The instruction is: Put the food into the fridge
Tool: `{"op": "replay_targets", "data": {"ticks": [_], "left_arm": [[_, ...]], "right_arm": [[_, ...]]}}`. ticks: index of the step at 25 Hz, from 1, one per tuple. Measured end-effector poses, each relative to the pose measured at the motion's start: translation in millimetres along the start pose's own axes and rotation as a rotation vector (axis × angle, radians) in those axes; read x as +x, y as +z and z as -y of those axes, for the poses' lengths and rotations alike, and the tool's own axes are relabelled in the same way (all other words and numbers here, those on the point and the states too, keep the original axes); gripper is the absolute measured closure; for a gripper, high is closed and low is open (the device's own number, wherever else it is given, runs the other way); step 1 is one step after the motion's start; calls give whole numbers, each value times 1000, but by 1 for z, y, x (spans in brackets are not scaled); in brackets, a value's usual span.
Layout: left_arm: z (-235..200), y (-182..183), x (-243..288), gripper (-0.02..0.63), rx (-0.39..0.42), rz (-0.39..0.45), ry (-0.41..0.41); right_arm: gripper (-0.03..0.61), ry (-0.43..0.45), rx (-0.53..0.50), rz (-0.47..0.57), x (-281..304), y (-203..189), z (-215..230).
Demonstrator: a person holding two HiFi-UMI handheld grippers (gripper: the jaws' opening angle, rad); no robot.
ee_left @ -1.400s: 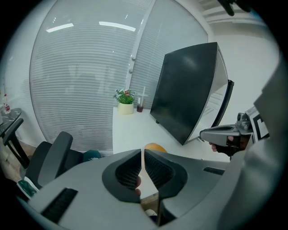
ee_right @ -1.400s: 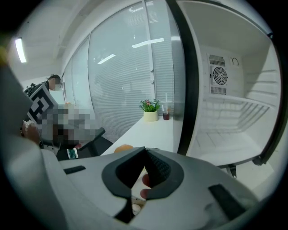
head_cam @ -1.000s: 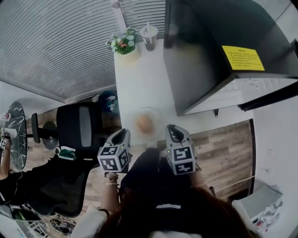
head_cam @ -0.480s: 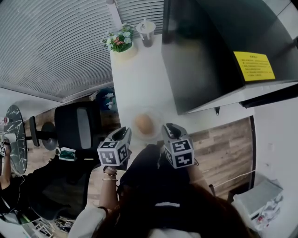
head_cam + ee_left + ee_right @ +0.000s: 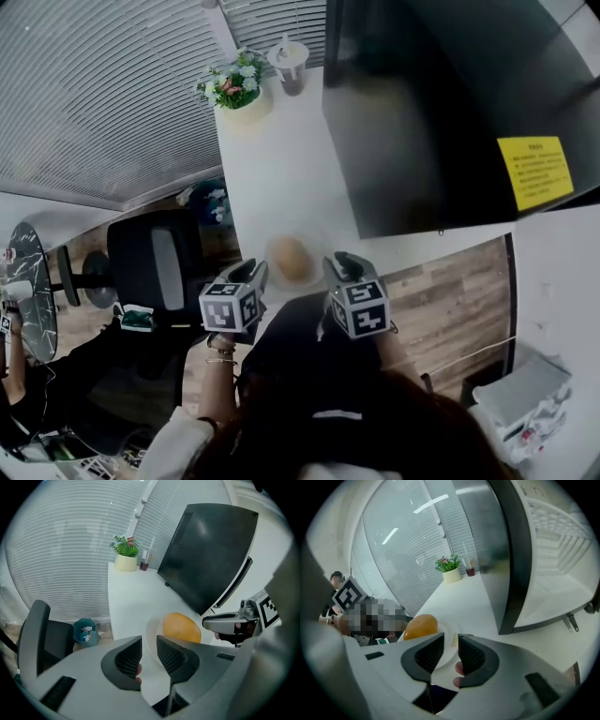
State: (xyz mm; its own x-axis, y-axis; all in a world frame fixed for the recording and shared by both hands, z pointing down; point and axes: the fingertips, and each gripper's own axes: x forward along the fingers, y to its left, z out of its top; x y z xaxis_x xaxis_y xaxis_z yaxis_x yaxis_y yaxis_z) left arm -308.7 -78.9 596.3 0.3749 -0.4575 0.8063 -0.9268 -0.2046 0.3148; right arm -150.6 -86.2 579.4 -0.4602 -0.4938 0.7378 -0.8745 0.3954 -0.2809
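Two grippers flank one plate [image 5: 152, 630], the first speaker says. Which step is this?

The grasp, the second reckons. The plate rests near the front edge of the white table [image 5: 281, 169], in front of the fridge [image 5: 555, 588], and it carries the round orange food [image 5: 181, 626]. The left gripper [image 5: 149, 649] has just been opening its jaws. They stand wide, with the plate's rim between them and the pads off it. The right gripper [image 5: 451, 649] has done the same at the opposite rim.

So nothing is held, the first says. What does the next move call for?

Both must close on the rim together, the second answers, then lift level so the food cannot roll. The fridge door [image 5: 508, 559] already stands open.

And the other containers?

The part of the fridge's white inside that shows looks bare. The pot [image 5: 236, 101] holds a flowering plant. The cup [image 5: 288, 64] beside it holds a dark drink and a straw. The teal bin [image 5: 86, 631] on the floor holds crumpled paper.
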Motion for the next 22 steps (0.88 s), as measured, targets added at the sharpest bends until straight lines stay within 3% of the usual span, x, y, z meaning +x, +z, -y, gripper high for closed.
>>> {"op": "replay_targets", "data": {"ticks": [22], "left_arm": [[0,-10,22,502,9,-160,-62]], "right_arm": [[453,42,126,-156,26,-23,6]]}}
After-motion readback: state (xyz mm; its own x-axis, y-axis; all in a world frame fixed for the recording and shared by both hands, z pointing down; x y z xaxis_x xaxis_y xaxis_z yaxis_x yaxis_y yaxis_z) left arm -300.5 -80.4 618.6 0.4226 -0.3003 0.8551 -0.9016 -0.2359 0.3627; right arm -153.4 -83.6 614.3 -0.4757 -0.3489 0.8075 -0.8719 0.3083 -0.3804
